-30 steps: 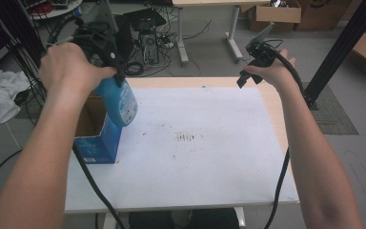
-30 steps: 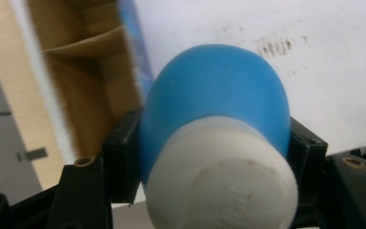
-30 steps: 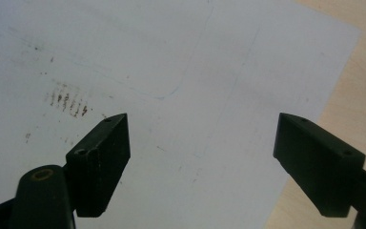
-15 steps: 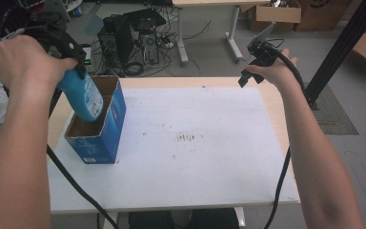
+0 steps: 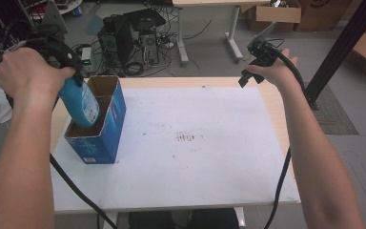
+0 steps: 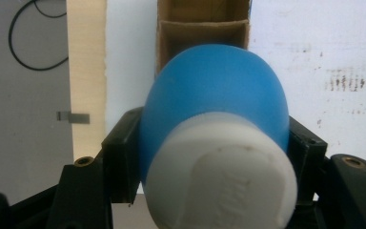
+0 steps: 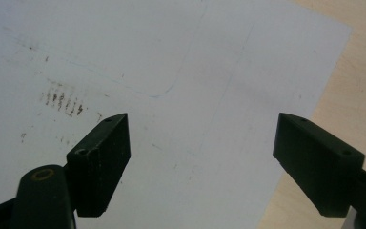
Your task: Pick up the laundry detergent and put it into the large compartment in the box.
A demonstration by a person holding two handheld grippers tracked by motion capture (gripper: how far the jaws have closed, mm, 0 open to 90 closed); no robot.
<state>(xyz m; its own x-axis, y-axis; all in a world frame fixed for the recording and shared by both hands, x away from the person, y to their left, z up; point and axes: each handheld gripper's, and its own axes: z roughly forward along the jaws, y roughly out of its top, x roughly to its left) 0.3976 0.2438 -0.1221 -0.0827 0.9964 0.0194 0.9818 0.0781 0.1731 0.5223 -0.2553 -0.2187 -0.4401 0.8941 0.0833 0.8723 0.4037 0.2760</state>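
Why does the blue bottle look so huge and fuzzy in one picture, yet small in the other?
In the left gripper view the blue bottle sits right against the lens, its white cap soft; the high view shows it from afar, small beside the blue box.

The blue bottle [image 6: 214,90] looks like smooth plastic with a matt white cap [image 6: 221,179]. The box [image 5: 106,125] is brown cardboard inside. The table [image 5: 209,157] top is matt white and smudged.

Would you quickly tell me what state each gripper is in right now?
Left gripper: closed on the blue bottle.
Right gripper: open, holding nothing.
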